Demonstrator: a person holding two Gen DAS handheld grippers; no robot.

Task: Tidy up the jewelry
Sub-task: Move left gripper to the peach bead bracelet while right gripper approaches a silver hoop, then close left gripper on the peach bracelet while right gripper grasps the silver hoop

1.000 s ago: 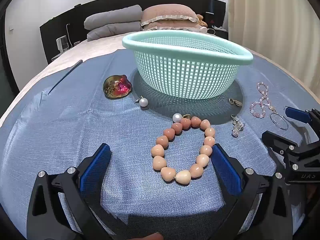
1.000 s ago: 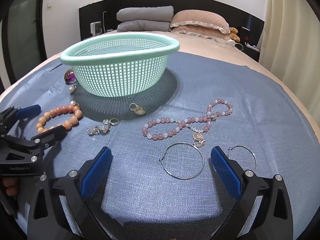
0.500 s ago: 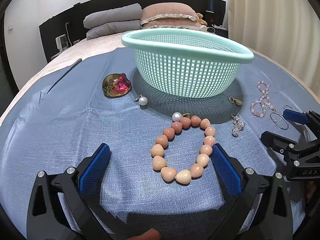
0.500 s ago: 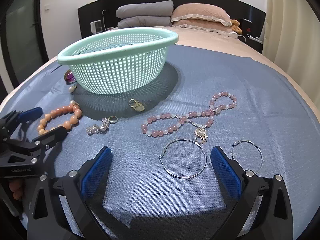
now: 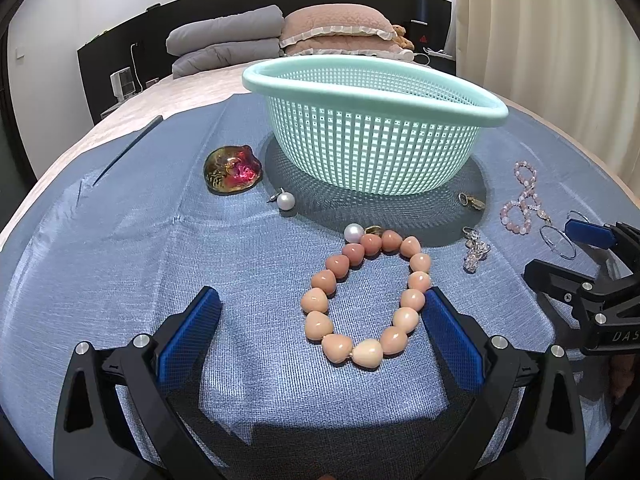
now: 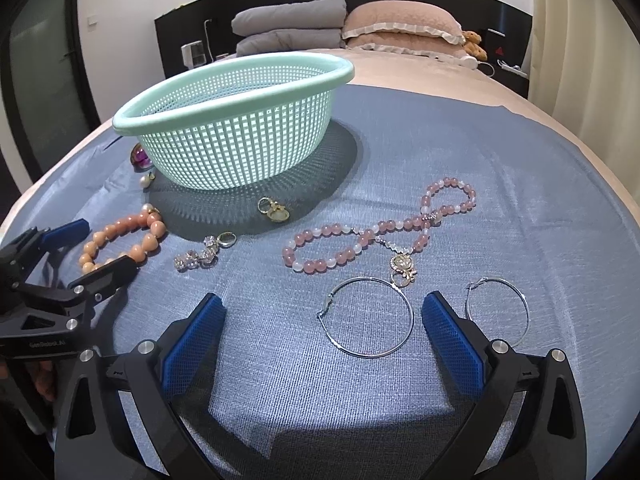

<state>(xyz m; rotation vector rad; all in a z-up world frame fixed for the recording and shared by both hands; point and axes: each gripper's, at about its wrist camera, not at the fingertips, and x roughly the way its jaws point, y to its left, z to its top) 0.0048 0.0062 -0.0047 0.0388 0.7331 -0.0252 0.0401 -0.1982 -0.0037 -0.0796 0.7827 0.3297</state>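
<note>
A mint mesh basket [image 5: 372, 140] [image 6: 236, 132] stands on a blue cloth [image 5: 120, 264]. My left gripper [image 5: 320, 316] is open and empty, low over the cloth; a peach bead bracelet [image 5: 340, 264] lies between its fingers, nearer the right finger [image 5: 448, 328]. My right gripper [image 6: 320, 320] is open and empty; a large silver hoop earring [image 6: 366, 322] lies between its fingers, and a second hoop [image 6: 496, 312] lies outside the right finger. A pink bead bracelet [image 6: 380, 232] with a gold charm lies just beyond the hoops.
Loose on the cloth: a red-gold brooch [image 5: 232, 168], a pearl earring [image 5: 286, 200], a second pearl [image 5: 354, 234], a crystal earring [image 6: 200, 254], a gold clasp earring [image 6: 274, 210]. Pillows [image 6: 344, 28] and a headboard lie behind.
Both grippers have eased slightly forward and lower over the cloth. Both stay open, and no jewelry has moved.
</note>
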